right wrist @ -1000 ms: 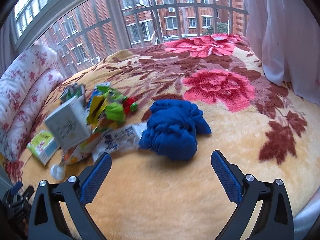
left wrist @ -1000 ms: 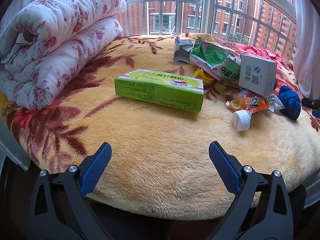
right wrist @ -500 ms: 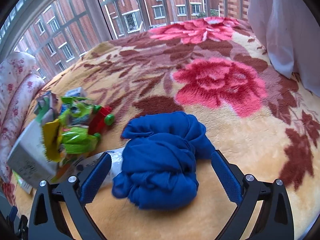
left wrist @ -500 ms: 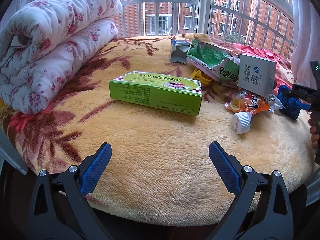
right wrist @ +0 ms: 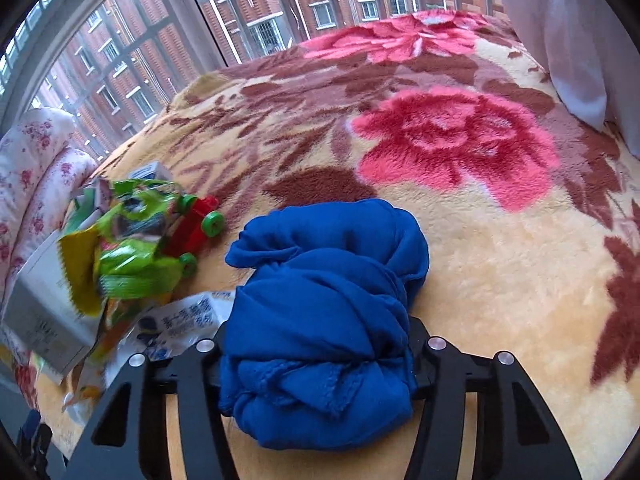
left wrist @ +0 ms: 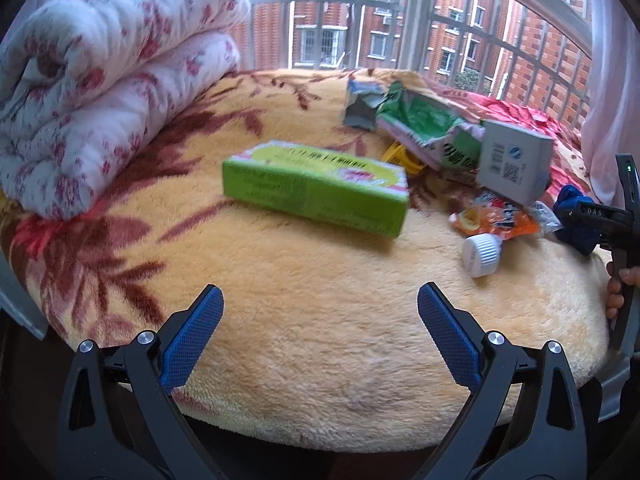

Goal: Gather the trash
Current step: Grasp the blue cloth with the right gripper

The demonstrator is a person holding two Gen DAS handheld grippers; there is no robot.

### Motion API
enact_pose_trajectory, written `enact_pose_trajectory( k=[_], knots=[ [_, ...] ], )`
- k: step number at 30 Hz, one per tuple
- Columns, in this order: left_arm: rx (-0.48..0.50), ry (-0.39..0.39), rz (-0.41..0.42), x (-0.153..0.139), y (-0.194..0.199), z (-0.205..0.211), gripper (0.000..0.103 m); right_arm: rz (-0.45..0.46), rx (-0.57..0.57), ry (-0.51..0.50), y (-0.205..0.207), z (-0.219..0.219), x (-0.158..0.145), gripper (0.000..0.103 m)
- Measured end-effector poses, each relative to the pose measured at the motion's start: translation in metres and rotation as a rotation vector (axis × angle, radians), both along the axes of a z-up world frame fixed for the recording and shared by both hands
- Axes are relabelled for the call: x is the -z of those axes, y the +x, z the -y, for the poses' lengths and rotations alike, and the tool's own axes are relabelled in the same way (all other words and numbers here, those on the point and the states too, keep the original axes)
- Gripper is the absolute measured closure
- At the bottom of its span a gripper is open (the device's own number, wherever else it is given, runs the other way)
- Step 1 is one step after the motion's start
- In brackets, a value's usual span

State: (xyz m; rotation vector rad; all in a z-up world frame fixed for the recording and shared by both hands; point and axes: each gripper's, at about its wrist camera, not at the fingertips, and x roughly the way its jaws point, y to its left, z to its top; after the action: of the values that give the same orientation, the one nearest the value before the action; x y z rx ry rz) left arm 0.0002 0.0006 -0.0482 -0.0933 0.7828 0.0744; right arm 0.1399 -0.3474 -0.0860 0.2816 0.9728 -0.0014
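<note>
Trash lies on a floral plush blanket [left wrist: 304, 280]: a green box [left wrist: 316, 188], a torn green bag [left wrist: 424, 124], a white box [left wrist: 514, 164], an orange wrapper [left wrist: 496, 218] and a white cap [left wrist: 482, 250]. My left gripper [left wrist: 320, 340] hovers open over the blanket's near edge, short of the green box. In the right wrist view a crumpled blue cloth [right wrist: 328, 312] fills my right gripper [right wrist: 316, 344]. Its jaws are closing and squeeze the cloth from both sides, which hides the pads. Left of it lie a green wrapper [right wrist: 132, 248] and a white printed wrapper [right wrist: 188, 320].
A rolled floral quilt [left wrist: 100, 80] lies at the left. A barred window [left wrist: 360, 20] runs behind the bed, and a white curtain [right wrist: 580, 40] hangs at the right. A red toy car [right wrist: 196, 220] sits by the wrappers. A hand [left wrist: 616, 292] shows at the right edge.
My right gripper came down and forward over the blue cloth, and its jaws went from wide open to pressing on it. The left gripper stayed almost where it was.
</note>
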Motion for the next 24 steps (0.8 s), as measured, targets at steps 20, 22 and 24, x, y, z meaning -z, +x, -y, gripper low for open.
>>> enact_pose_trajectory(
  k=[20, 22, 24],
  knots=[
    [0.094, -0.073, 0.091, -0.047, 0.095, 0.165, 0.008, 0.151, -0.06, -0.012, -0.121, 0.026, -0.016, 0.046],
    [0.047, -0.078, 0.074, -0.045, 0.104, 0.166, 0.008, 0.158, -0.062, 0.003, -0.121, 0.029, -0.015, 0.046],
    [0.001, -0.078, 0.07, -0.043, 0.106, 0.163, 0.008, 0.166, -0.069, 0.017, -0.122, 0.033, -0.013, 0.046]
  ],
)
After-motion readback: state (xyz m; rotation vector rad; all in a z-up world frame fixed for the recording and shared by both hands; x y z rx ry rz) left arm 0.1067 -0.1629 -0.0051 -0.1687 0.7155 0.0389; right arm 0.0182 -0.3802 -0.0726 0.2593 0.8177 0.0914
